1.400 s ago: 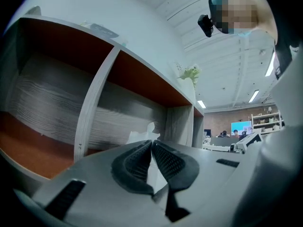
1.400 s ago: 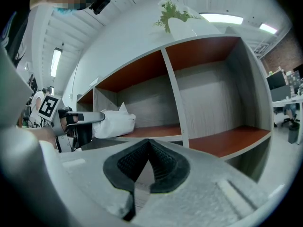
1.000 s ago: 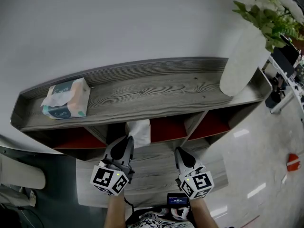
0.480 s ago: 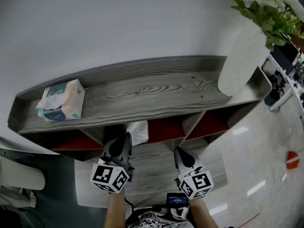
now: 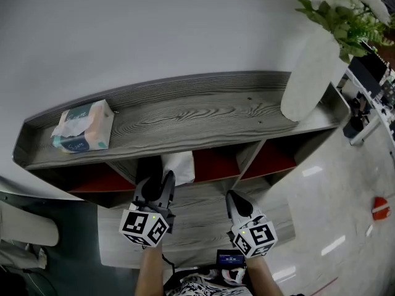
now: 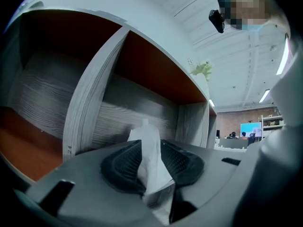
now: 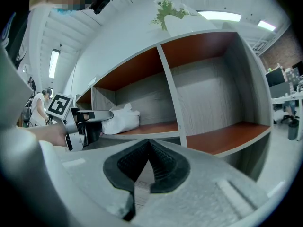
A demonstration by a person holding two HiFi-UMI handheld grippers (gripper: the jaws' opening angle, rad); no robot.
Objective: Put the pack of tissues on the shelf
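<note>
A white soft pack of tissues (image 5: 179, 167) lies in the open compartment under the grey wooden shelf top (image 5: 203, 116), on its red-brown floor. My left gripper (image 5: 164, 182) reaches into that compartment. In the left gripper view the pack's thin white end (image 6: 149, 150) stands between the dark pads and the jaws are opening around it. The right gripper view shows the pack (image 7: 122, 118) resting on the compartment floor with the left gripper (image 7: 90, 119) at it. My right gripper (image 5: 233, 197) hangs in front of the shelf, shut and empty, its pads (image 7: 161, 162) meeting at the tip.
A second pack of tissues (image 5: 83, 127), teal and peach, lies on the shelf top at the left. A tall white vase (image 5: 308, 73) with green leaves (image 5: 345, 11) stands on the right end. Two more compartments (image 7: 222, 112) open to the right. Glossy floor lies below.
The white pack sits slightly deeper in the compartment and the left gripper has edged forward with it. The right gripper has stayed where it was.
</note>
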